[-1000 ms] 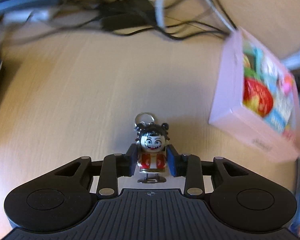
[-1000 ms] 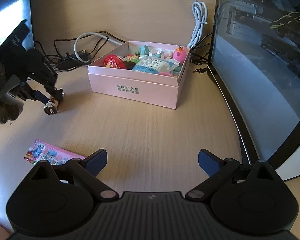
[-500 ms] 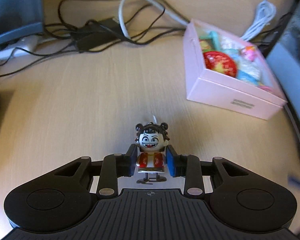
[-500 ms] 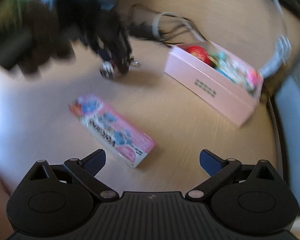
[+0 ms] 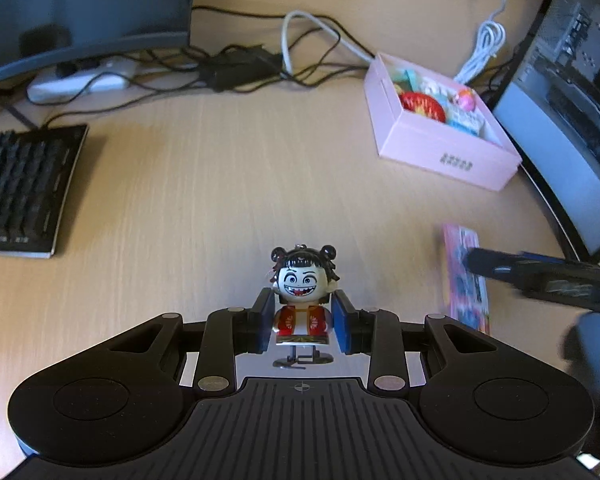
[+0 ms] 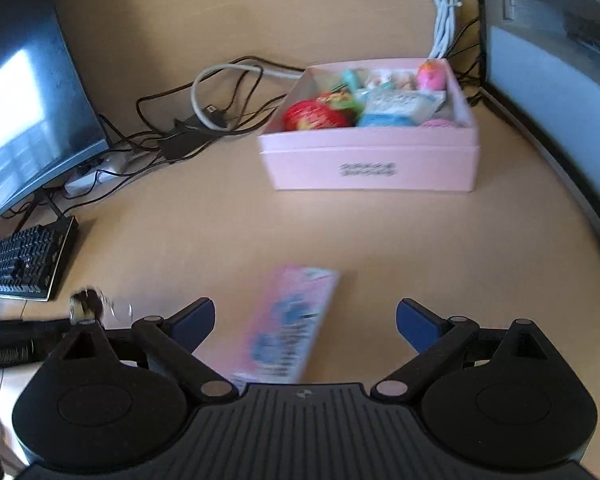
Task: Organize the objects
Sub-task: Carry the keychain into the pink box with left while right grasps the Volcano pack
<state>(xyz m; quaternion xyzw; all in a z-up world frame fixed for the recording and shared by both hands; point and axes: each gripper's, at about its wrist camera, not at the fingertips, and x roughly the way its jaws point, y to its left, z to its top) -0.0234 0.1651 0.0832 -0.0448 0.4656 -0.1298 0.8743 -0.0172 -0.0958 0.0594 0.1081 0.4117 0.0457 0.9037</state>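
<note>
1. The left gripper [image 5: 303,326] is clenched on a small big-headed figurine [image 5: 302,298], its blue pads pressed against the toy's red-vested body; the figurine is upright, facing the camera, held above the wooden desk [image 5: 220,184].
2. The right gripper [image 6: 305,322] has its fingers spread wide and grasps nothing; a flat pink packet [image 6: 290,326] lies on the desk between and just beyond them. Whether the fingers touch it cannot be told through the blur.
3. A pink box [image 6: 370,160] sits farther ahead, open-topped and already crowded with a red strawberry-like item [image 6: 314,116], a light blue pack [image 6: 396,106] and other small toys.
4. Behind the box lies a tangle of black cables [image 6: 180,136] and a coiled white cable [image 6: 444,8].
5. A black keyboard [image 5: 20,192] lies at the left, a curved monitor [image 6: 24,92] behind it.
6. Another dark screen [image 6: 552,60] stands close along the box's right side.
</note>
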